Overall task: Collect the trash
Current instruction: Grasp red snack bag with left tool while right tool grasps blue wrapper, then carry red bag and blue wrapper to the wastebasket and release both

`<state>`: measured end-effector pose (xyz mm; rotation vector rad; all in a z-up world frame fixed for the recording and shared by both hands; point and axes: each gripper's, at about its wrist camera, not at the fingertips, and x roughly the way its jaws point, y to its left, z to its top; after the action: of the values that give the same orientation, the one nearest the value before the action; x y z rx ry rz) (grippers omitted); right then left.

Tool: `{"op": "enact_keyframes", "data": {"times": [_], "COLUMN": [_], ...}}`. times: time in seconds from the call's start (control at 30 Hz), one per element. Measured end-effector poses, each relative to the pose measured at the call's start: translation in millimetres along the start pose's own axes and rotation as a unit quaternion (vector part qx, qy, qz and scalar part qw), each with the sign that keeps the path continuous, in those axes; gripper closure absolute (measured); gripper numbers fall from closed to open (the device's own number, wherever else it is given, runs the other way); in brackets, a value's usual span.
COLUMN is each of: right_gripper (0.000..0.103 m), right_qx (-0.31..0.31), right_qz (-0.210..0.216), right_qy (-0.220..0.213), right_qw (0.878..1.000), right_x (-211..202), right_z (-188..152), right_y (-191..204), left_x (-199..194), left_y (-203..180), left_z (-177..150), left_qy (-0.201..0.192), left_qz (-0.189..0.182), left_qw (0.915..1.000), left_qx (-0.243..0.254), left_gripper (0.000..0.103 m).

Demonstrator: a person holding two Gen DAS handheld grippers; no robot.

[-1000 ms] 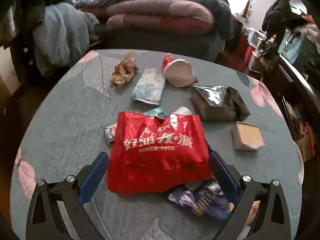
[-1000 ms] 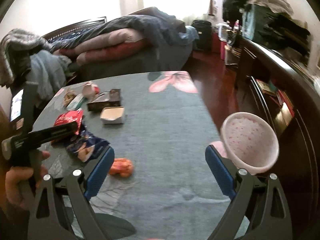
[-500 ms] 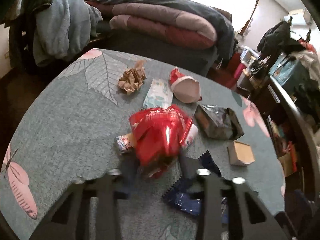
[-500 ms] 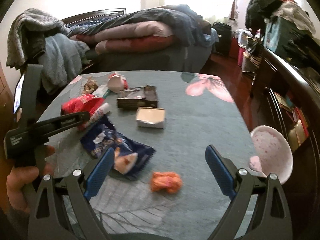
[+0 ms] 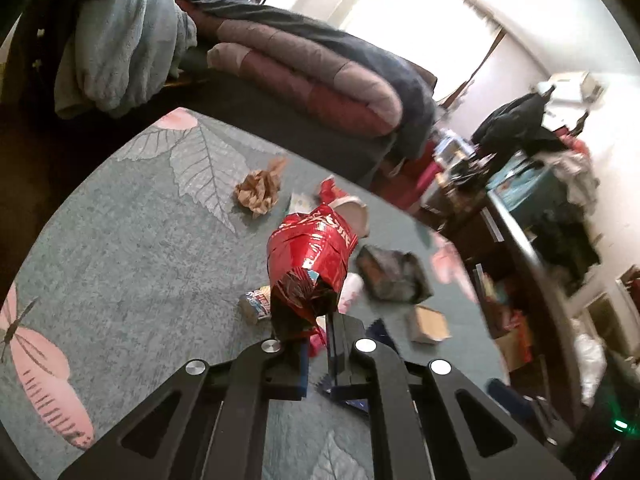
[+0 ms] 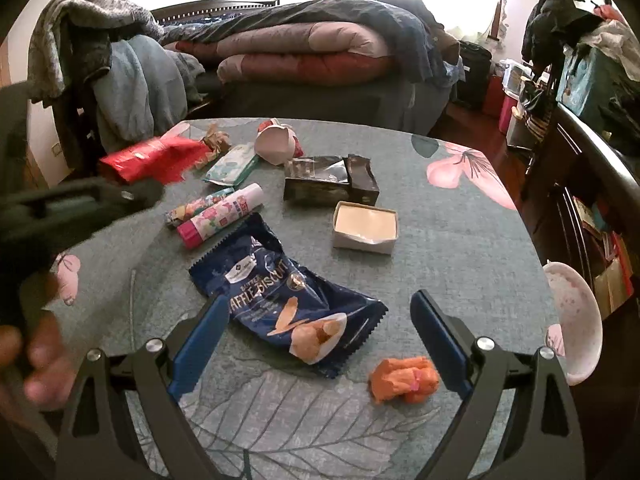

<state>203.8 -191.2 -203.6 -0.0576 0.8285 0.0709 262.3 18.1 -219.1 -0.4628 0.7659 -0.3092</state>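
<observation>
1. My left gripper [image 5: 318,334] is clamped on the crumpled red snack bag [image 5: 310,258], lifted off the counter [image 5: 120,264].
2. My right gripper [image 6: 320,342] stands wide and empty, the blue biscuit wrapper [image 6: 280,296] directly ahead between its fingers, long axis running diagonally away to the left.
3. The right is nearer it; the pink bin [image 6: 576,324], probably the drop spot, sits off its right edge.

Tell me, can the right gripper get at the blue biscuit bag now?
Probably yes: the right gripper is open, the blue biscuit bag lies flat between its fingers, and nothing covers it.
</observation>
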Motion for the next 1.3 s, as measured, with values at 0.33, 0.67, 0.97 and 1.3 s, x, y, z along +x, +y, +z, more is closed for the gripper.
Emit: {"op": "enact_keyframes", "data": {"times": [0.33,0.67,0.97,1.3], "right_gripper": [0.006,0.051,0.092,0.092], "right_qx": [-0.024,-0.032,-0.019,0.028], "right_qz": [0.026,0.055,0.084,0.099], "right_qy": [0.023,0.041,-0.014,-0.042], "right_qw": [0.999,0.997,0.996,0.994], "right_x": [33.3,57.2,16.7,-22.1], "right_z": [8.7,11.5,16.4,8.2], "right_y": [18.9,23.5,9.8,-24.8], "left_x": [-31.6,-35.4,-40.2,-47.1], "left_y": [9.9,11.3,-2.9,-45.4], "left_z": [0.7,1.2,0.5,-4.3], "left_qy": [-0.031,-0.036,-0.038,-0.041], "left_qz": [0.007,0.013,0.009,-0.004], "left_qw": [0.9995,0.9991,0.9987,0.9965], "left_qx": [0.009,0.018,0.034,0.073], "left_gripper": [0.096,0.096,0.096,0.096]}}
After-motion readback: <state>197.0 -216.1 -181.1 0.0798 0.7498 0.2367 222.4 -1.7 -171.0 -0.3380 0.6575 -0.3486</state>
